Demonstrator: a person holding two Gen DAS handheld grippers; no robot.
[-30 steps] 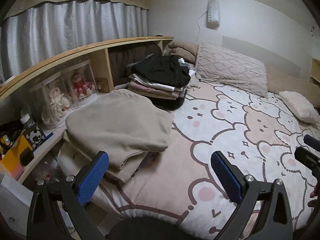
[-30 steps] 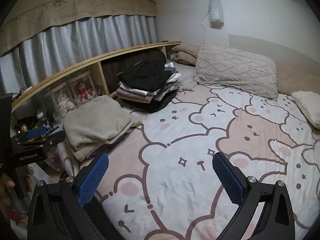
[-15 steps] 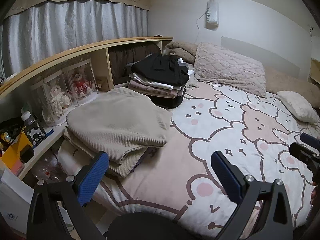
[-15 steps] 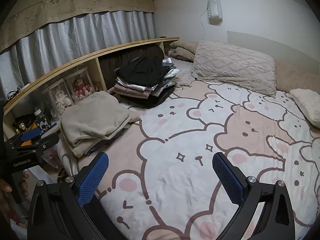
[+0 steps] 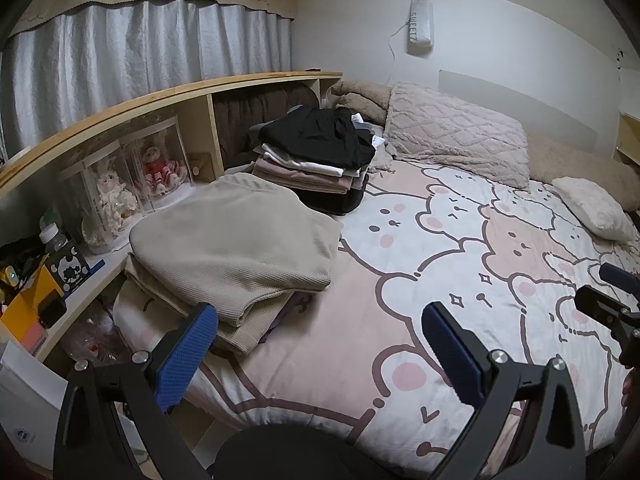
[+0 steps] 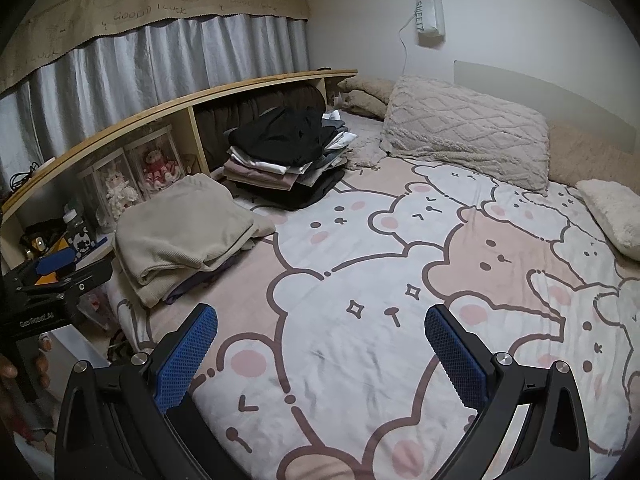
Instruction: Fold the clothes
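beige folded sweater (image 5: 236, 248) lies on top of a low stack at the near left corner of the bed (image 5: 440, 280), with a darker purple-grey piece peeking out underneath it. behind it, toward the headboard, sits a taller pile of folded clothes (image 5: 316, 160) topped by a loose black garment (image 5: 316, 136), touching the wooden shelf unit (image 5: 168, 92) that runs along the bed's left side. the bedspread with its pink and white bear print is bare in the middle.

left gripper (image 5: 318, 340) hangs above the near edge of the bed, its blue-padded fingers (image 5: 186, 356) spread wide with nothing between them; the left finger sits just in front of the beige stack without touching it. right gripper (image 6: 320, 354) hovers over the middle of the bedspread, fingers likewise wide apart and empty. in the right wrist view the left gripper's body shows at the left edge, held by a hand (image 6: 24, 372).

two clear display cases with dolls (image 5: 132, 180) stand in the shelf's near compartment, and a bottle (image 5: 54, 236) and small boxes crowd the ledge below. a large quilted pillow (image 5: 456, 132) and a smaller fluffy one (image 5: 592, 208) rest at the head of the bed. grey curtains (image 5: 140, 48) hang behind the shelf.
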